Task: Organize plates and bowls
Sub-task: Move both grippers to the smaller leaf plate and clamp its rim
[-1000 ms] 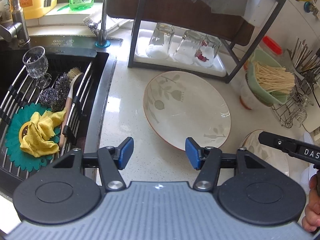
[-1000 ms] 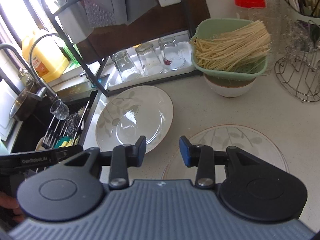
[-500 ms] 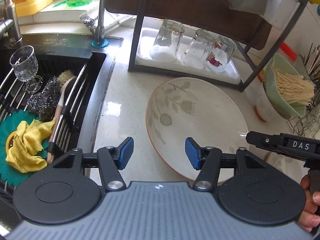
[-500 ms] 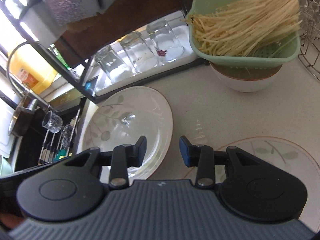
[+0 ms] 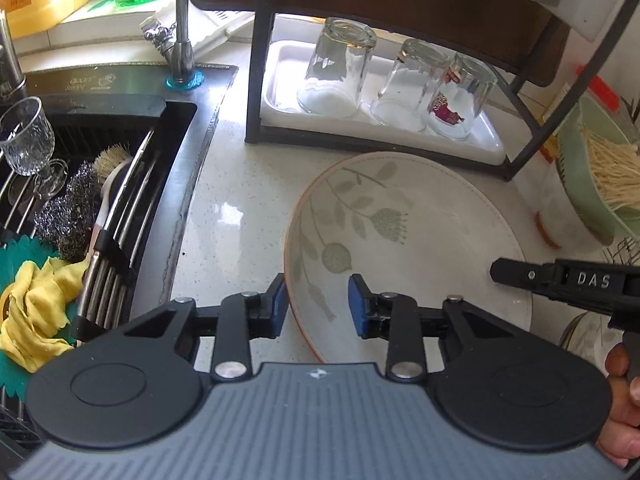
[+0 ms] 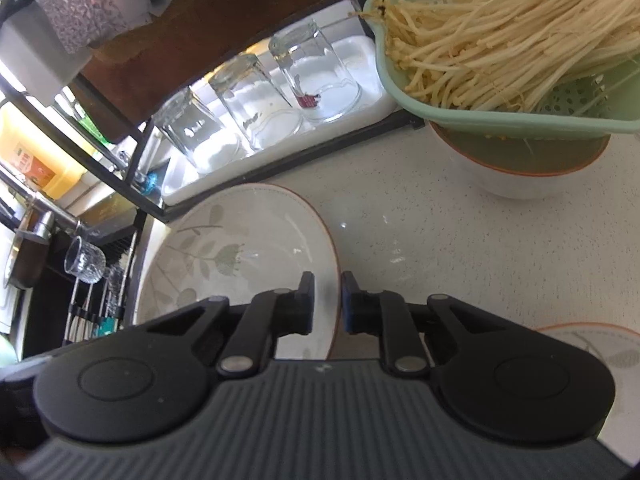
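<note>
- Blue-padded left gripper [image 5: 317, 302]: jaws part open and closing, the near-left rim of the leaf-patterned plate [image 5: 408, 248] between the pads; contact of pad on rim cannot be told
- Black right gripper [image 6: 327, 300]: jaws drawn nearly together, straddling the plate's right rim [image 6: 334, 264]; the rim sits in the narrow gap, apparently pinched
- Plate: shallow, oval in outline as seen by the left wrist camera, long axis running from near left to far right; lies flat, face up, on the speckled white counter [image 5: 240, 208]
- Position: plate between the sink [image 5: 120, 184] and the white bowl [image 6: 516, 176] bearing the green colander [image 6: 500, 120]; just in front of the rack tray with three upturned glasses [image 5: 392, 84]
- Second plate [image 6: 592, 344]: at the right edge of the right wrist view, apart from both grippers
- A hand [image 5: 622, 400] shows at the right edge
</note>
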A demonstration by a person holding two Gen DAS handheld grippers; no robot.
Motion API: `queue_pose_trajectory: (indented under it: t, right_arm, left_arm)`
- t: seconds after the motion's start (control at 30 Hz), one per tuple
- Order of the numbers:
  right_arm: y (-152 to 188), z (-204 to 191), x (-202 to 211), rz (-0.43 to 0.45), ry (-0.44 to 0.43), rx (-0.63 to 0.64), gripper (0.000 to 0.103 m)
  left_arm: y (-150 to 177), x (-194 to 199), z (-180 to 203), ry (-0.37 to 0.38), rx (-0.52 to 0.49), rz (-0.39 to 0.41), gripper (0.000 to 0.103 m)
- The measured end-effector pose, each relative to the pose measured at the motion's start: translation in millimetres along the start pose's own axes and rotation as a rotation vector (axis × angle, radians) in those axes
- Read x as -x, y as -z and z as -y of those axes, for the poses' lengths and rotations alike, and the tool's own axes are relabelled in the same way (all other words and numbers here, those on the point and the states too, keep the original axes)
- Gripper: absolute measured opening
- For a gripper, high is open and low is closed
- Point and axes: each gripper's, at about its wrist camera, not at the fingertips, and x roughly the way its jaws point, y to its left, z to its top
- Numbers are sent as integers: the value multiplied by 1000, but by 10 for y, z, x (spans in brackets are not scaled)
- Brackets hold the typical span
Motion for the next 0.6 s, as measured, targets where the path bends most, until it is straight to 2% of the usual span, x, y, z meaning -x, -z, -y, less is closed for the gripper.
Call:
queue_pose_trajectory:
  t: [0.13,0.2,0.43,0.6]
  right_arm:
    - [-25,20,-47,-3,-21,5,12]
    - [-54,11,-56,-7,-23,18,13]
    - [-145,20,10,-45,-57,37,12]
    - [-148,-39,188,-55,-52,49,12]
  left_arm:
    - [-20,-40,-44,-7,8,12,22]
    - [-34,-30,-98,8,51,15,19]
    - [-120,111,-48,8,14,0,17]
    - [-160,249,-61,28,42,-42,17]
